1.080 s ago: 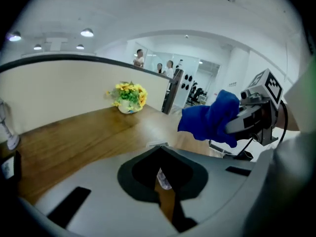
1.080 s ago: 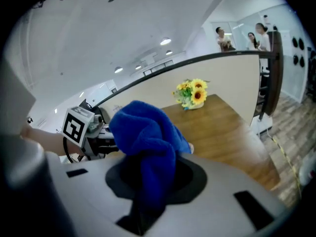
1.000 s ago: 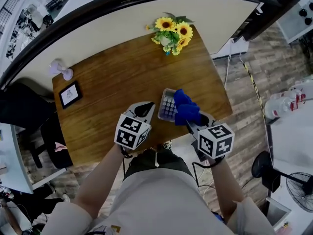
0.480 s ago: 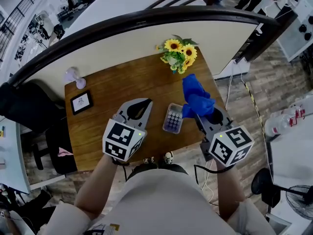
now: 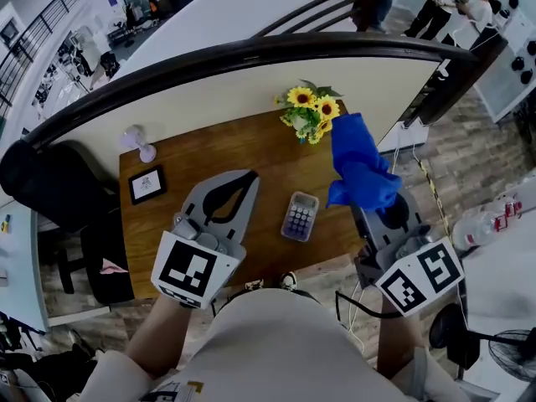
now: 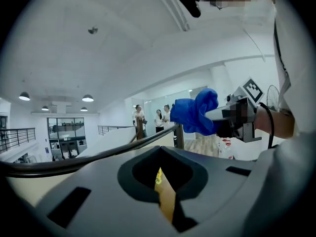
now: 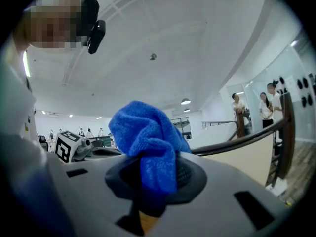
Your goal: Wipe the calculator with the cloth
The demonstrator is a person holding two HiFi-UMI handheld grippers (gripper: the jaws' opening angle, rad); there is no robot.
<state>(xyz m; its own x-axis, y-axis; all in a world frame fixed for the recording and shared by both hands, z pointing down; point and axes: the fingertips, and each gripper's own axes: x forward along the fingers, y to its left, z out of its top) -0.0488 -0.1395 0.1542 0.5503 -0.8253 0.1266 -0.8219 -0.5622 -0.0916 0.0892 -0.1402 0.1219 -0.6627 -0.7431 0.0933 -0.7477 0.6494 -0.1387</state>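
The calculator (image 5: 300, 216), grey with purple and white keys, lies flat and uncovered on the wooden table (image 5: 251, 149), near its front edge. My right gripper (image 5: 365, 199) is held high to the calculator's right, shut on a bunched blue cloth (image 5: 360, 170) that sticks up from the jaws. The cloth (image 7: 145, 132) fills the middle of the right gripper view and also shows in the left gripper view (image 6: 195, 115). My left gripper (image 5: 248, 177) is raised left of the calculator, its jaws together with nothing between them. Both gripper views point up at the ceiling.
A bunch of sunflowers (image 5: 308, 107) stands at the table's far right corner. A small framed picture (image 5: 147, 184) and a pale little fan (image 5: 138, 143) sit at the far left. A dark curved railing (image 5: 251, 48) runs behind the table. A dark chair (image 5: 50, 191) stands at the left.
Both grippers have risen from the table toward the head camera. The cloth was lifted off the calculator, which now lies bare. The left gripper moved away to the left.
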